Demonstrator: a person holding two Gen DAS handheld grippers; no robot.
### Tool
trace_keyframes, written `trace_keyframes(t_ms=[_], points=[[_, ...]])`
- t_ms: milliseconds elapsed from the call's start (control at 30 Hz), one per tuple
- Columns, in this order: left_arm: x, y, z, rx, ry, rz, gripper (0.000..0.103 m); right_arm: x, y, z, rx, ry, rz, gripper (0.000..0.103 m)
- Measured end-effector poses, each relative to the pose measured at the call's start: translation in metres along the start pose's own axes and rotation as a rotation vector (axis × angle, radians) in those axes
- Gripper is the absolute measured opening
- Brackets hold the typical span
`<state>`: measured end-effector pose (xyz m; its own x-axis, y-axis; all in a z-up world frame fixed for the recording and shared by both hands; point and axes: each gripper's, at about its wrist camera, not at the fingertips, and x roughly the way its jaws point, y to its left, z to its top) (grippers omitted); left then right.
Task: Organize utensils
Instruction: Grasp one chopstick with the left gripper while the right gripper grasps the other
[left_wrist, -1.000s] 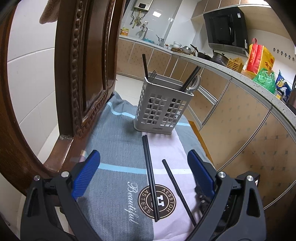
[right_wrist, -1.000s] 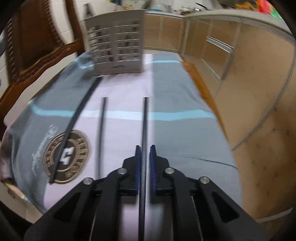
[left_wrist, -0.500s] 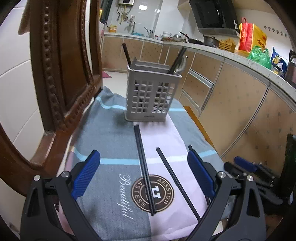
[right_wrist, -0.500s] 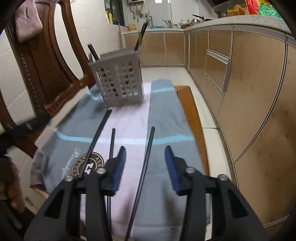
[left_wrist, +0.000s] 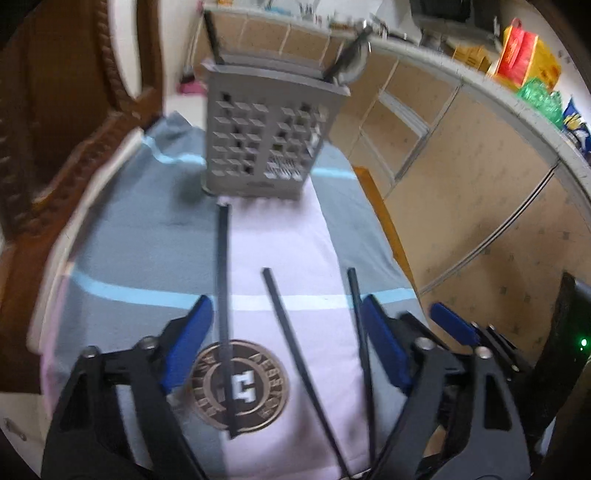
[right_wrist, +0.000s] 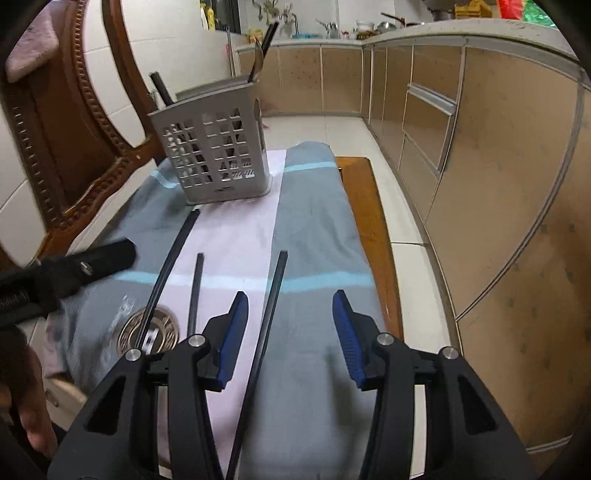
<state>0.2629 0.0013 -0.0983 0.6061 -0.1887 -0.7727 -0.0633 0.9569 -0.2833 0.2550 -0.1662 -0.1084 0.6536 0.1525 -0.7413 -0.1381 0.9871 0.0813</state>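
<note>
Kitchen cabinets (right_wrist: 417, 122) line the far side, and a carved wooden chair (right_wrist: 74, 147) stands beside a bench draped in a grey, pink and blue-striped cloth (right_wrist: 317, 229).

A grey slotted utensil holder (right_wrist: 214, 158) stands upright at the far end of the cloth, already carrying a few black sticks and a metal piece. Three black chopsticks lie loose on the cloth in front of it. The left chopstick (left_wrist: 224, 306) is longest in view, its far tip just short of the holder's base. The middle chopstick (left_wrist: 295, 354) and the right chopstick (left_wrist: 360, 332) lie beside it, all apart from one another.

The left gripper (left_wrist: 284, 343) hangs over them with its jaws closing; the left and middle sticks lie between the jaws in this view, the pads touching nothing. The right gripper (right_wrist: 286, 332) is open and empty, the right chopstick lying under its left pad.

Judged from this, the step in hand is picking one stick. It would go best by centring the left gripper on a single chopstick, lowering until the pads straddle it across its width, and closing near the near end so it can be tipped upright into the holder.

All three long axes run roughly from the person toward the holder, fanning slightly apart at the near ends.
</note>
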Motion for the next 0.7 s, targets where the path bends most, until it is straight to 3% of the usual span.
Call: trace_keyframes(t_ms=[167, 400, 500, 567, 633, 700], points=[[0.045, -0.008, 0.018, -0.005, 0.111, 0.063, 0.07, 0.036, 0.006, 0.019, -0.019, 0.062, -0.005, 0.047], [0.097, 0.004, 0.024, -0.049, 0.27, 0.124, 0.055, 0.078, 0.019, 0.028, -0.071, 0.153, -0.021, 0.043], [0.103, -0.001, 0.026, -0.012, 0.263, 0.164, 0.05, 0.089, 0.022, 0.027, -0.097, 0.15, -0.031, 0.038], [0.105, 0.001, 0.031, -0.014, 0.261, 0.166, 0.04, 0.092, 0.022, 0.03, -0.097, 0.145, -0.023, 0.034], [0.107, 0.003, 0.034, -0.004, 0.253, 0.159, 0.011, 0.095, 0.023, 0.034, -0.104, 0.154, -0.004, 0.013], [0.107, 0.01, 0.037, -0.016, 0.248, 0.123, 0.01, 0.095, 0.022, 0.037, -0.093, 0.169, 0.044, 0.009]])
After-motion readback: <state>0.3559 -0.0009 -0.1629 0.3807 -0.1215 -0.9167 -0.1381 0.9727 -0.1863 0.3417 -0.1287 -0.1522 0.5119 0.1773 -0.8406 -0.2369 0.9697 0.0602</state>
